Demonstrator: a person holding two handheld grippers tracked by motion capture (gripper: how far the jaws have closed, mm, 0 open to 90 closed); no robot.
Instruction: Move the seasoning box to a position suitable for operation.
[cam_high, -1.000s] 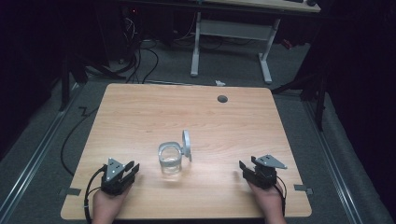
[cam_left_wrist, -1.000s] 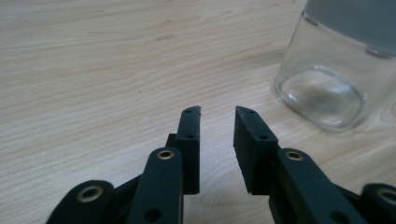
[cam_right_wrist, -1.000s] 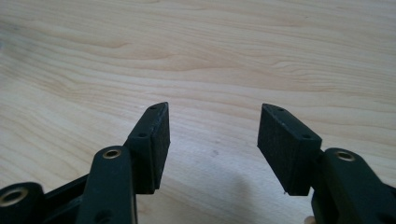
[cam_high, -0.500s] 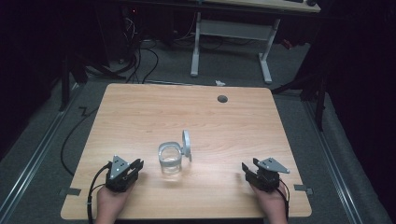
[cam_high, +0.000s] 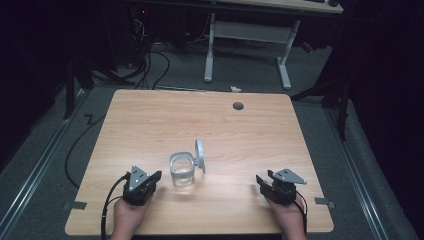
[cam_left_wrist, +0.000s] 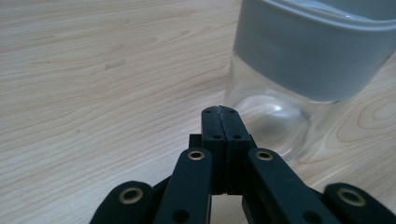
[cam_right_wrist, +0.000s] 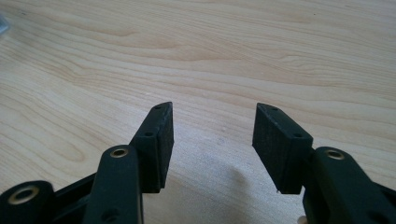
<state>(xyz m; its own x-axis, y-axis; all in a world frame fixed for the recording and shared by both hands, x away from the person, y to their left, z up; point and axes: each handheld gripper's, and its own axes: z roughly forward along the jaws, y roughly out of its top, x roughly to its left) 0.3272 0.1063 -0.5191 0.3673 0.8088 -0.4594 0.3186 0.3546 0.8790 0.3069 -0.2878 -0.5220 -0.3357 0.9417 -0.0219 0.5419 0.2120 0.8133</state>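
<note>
A clear glass jar with a grey band around its rim (cam_high: 181, 171) is standing upright near the front middle of the light wooden worktop (cam_high: 150, 125). Its round grey lid (cam_high: 200, 154) is standing open at the jar's rim, on its far right side. The left tool (cam_high: 148, 181) is lying just beside the jar, its jaws pressed together and gripping nothing. The right tool (cam_high: 261, 181) is resting well apart from the jar, its jaws spread wide over bare wood.

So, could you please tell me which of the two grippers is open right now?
The right gripper: its jaws stand apart over bare wood. The left gripper has its jaws pressed together, pointing at the glass jar.
</note>
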